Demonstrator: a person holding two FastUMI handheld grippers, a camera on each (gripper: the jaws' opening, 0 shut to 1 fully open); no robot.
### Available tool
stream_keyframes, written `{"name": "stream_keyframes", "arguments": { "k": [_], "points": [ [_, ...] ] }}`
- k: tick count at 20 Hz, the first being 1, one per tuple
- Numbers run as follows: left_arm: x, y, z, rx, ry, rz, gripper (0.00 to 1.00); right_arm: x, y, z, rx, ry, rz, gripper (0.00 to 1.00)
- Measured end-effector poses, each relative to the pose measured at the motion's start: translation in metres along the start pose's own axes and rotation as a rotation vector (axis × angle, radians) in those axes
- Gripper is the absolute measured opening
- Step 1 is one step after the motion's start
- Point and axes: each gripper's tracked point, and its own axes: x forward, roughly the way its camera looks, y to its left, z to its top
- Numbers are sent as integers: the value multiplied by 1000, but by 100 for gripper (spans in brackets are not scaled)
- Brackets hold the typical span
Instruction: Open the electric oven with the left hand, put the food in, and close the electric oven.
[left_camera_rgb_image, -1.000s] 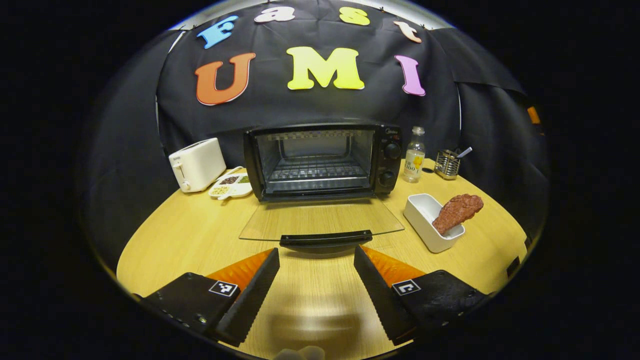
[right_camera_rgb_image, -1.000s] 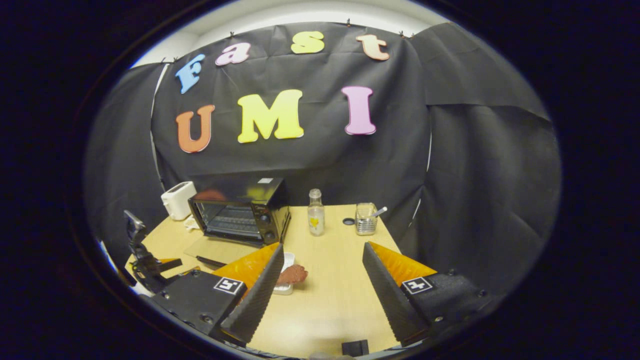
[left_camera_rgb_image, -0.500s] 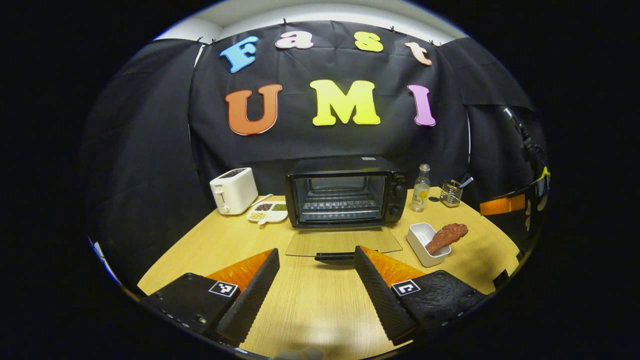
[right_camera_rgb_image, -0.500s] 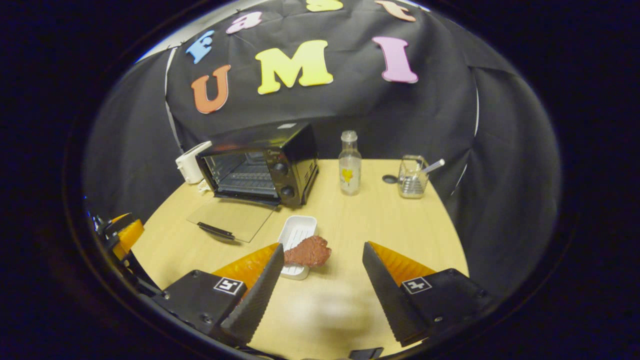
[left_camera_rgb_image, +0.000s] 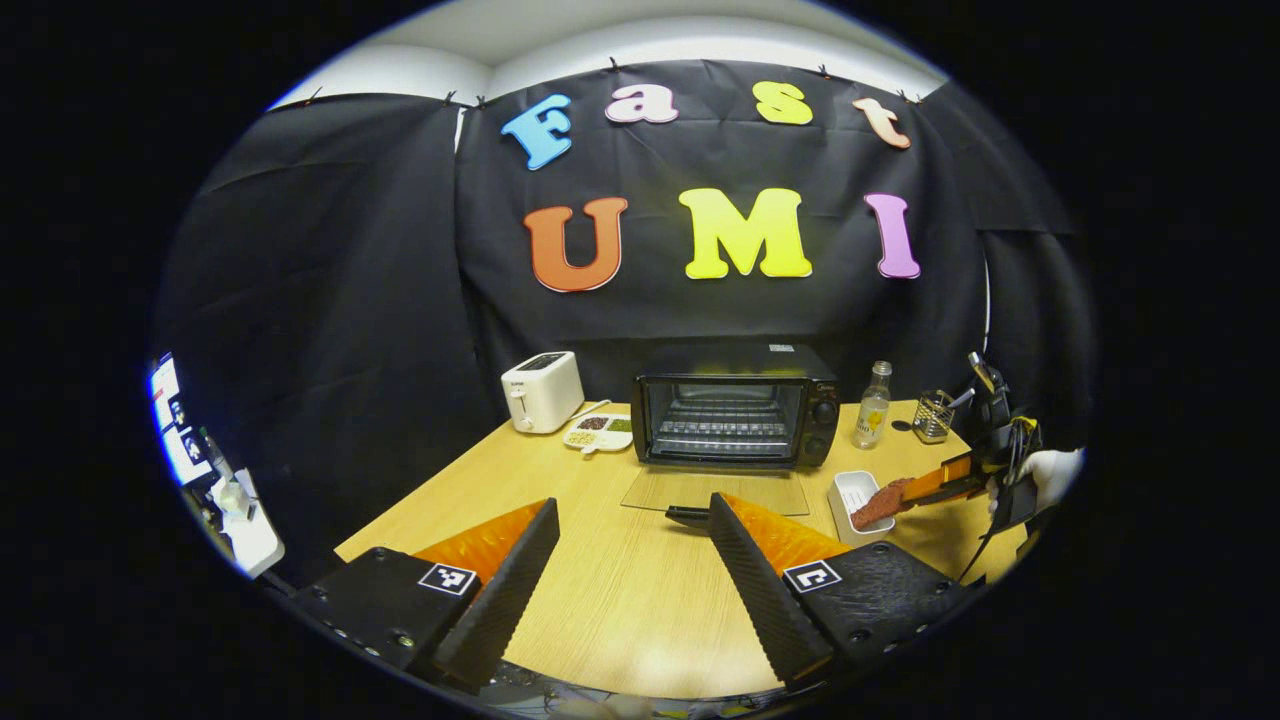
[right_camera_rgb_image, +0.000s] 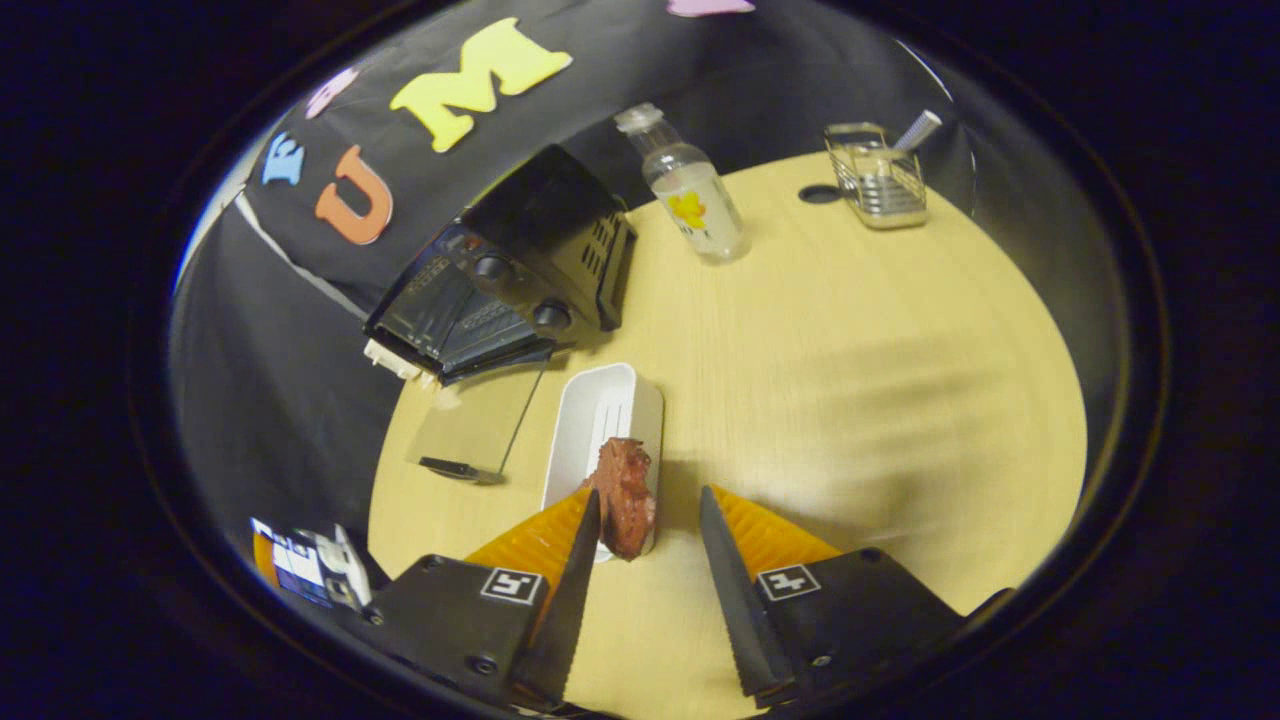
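Wood-grain table (left_camera_rgb_image: 620, 600) stretches out under both of your grippers. Your left gripper (left_camera_rgb_image: 625, 520) hangs low over the near edge with its fingers spread wide and nothing between them. Straight ahead of it the electric oven (left_camera_rgb_image: 735, 420) stands with its glass door (left_camera_rgb_image: 715, 492) folded flat onto the table, and the wire rack (left_camera_rgb_image: 722, 428) is bare. To the oven's left you have a toaster (left_camera_rgb_image: 542, 391) and a divided snack dish (left_camera_rgb_image: 597, 437); to its right a small bottle (left_camera_rgb_image: 873, 405) and a wire basket (left_camera_rgb_image: 933, 417).

Your right gripper (right_camera_rgb_image: 645, 505) is tilted down over the white tray (right_camera_rgb_image: 598, 420), which lies just in front of the oven's control side. The reddish-brown piece of food (right_camera_rgb_image: 625, 495) leans on the tray's near rim, one end hanging over the edge. The gripper's fingers are parted and stand on either side of that end: the one on the view's left looks close against the food, though you cannot tell from this angle whether it touches, while the other is clearly apart from it, so the food is not clamped. In the left gripper view you can see that gripper reaching in from the far right, held by a gloved hand (left_camera_rgb_image: 1050, 472)
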Motion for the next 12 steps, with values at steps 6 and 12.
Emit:
{"name": "stream_keyframes", "arguments": {
  "k": [6,12],
  "points": [
    [-28,-5,12,38,1,65,96,14,15,1,86,71,109,24],
    [-39,-4,20,60,-3,80,96,5,27,9,67,48,130,16]
  ]
}}
